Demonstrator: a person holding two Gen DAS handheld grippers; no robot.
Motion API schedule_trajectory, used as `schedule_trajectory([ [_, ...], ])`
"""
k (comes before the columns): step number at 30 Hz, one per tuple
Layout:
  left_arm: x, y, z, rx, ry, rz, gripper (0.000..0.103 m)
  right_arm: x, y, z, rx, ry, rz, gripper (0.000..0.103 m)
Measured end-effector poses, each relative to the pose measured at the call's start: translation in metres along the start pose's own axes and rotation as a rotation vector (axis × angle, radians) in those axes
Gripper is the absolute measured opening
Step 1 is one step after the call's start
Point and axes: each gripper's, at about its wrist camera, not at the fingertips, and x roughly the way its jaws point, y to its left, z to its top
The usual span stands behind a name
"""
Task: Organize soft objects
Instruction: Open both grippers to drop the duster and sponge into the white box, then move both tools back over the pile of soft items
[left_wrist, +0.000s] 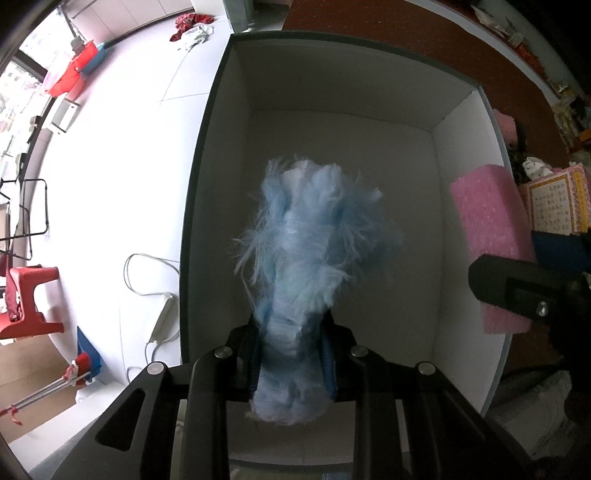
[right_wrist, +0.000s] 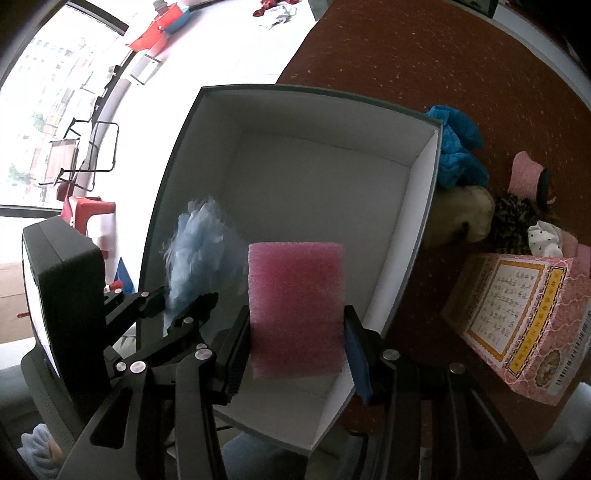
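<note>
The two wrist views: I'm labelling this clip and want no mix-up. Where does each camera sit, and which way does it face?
Left wrist: on the left gripper, facing down into the white box; its fingers pinch the blue fluffy item.
Right wrist: on the right gripper, angled down at the box; its fingers clamp the pink foam block.
Shared: box, both items, each other's gripper.

Left gripper (left_wrist: 291, 363) clamps the fluffy blue tuft (left_wrist: 306, 258) right over the white box (left_wrist: 461, 140), pointing down inside, while the pink foam block (left_wrist: 487, 236) hangs at the right wall.
</note>
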Motion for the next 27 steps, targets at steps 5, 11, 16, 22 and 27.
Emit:
schedule_trajectory([
  [5, 0.0, 0.004, -0.003, 0.003, -0.002, -0.011, 0.045, -0.003, 0.0, 0.001, 0.0, -0.004, 0.004, 0.048],
  [11, -0.01, 0.005, -0.004, -0.009, -0.029, -0.036, 0.083, -0.009, 0.004, 0.002, -0.018, -0.018, 0.001, 0.069],
  [16, -0.004, 0.009, 0.0, -0.049, 0.005, -0.069, 0.096, -0.019, 0.005, 0.002, -0.028, -0.045, 0.012, 0.091],
  [22, -0.002, 0.014, 0.003, -0.079, -0.013, -0.105, 0.103, -0.03, 0.007, 0.001, -0.042, -0.08, 0.025, 0.103],
  [27, -0.006, 0.012, 0.008, -0.069, -0.034, -0.096, 0.103, -0.039, 0.008, -0.004, -0.038, -0.096, 0.033, 0.103],
])
